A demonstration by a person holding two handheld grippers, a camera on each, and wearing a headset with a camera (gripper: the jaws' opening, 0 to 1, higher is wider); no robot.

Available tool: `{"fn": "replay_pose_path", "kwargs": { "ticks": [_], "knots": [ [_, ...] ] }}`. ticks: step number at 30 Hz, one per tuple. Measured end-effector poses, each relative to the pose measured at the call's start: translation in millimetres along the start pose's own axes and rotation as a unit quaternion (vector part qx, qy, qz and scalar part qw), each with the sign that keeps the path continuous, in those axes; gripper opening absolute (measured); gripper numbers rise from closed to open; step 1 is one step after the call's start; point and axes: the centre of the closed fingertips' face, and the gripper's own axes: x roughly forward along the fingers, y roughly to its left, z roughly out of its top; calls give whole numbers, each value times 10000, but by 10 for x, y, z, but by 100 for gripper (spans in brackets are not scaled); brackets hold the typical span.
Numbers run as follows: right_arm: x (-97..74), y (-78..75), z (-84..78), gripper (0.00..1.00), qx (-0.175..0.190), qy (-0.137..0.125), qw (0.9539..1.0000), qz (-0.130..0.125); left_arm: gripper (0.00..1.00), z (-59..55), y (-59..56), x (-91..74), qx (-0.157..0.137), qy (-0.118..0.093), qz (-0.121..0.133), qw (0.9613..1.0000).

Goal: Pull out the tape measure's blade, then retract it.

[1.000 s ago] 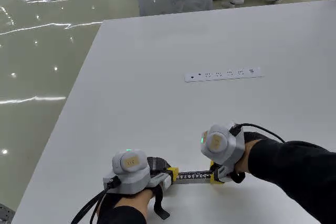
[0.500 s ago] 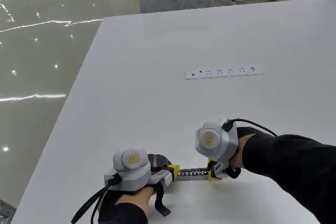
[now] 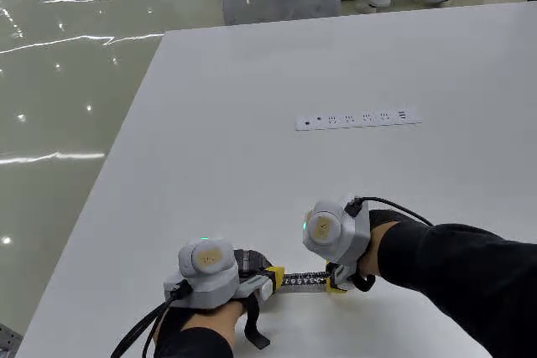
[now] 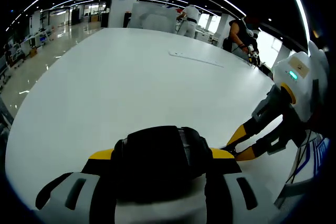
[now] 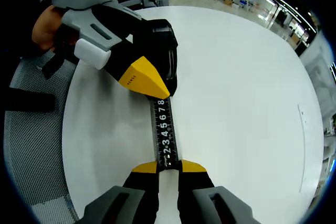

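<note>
My L gripper [image 4: 161, 157] clamped tight on black tape measure case [image 4: 156, 139], near table [image 3: 252, 148] edge. R gripper [image 5: 168, 167] pinched shut on blade [image 5: 165, 135] tip; short stretch out btwn us. Power strip [image 3: 357, 117] farther back.

Black numerals 2, 3, 4, 5, 6, 7, 8 printed along the tape measure's blade [image 5: 165, 135]

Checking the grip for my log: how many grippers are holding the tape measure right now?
2. The left gripper clamps the tape measure's case; the right gripper pinches the blade near its tip.
</note>
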Motion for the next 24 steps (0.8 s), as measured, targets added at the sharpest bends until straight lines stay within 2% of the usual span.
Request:
{"fn": "replay_pose_path", "kwargs": {
  "ticks": [8,20,24],
  "knots": [
    [15,4,22,8,-21,-43,10000,14,63,0,9,3,-19,-41,-25,10000],
    [9,15,34,8,-61,-187,9998,45,63,-1,3,-18,-120,25,-193,9997],
    [12,19,45,8,-89,-164,9998,25,63,-2,-1,-18,-99,32,-199,9997]
  ]
}}
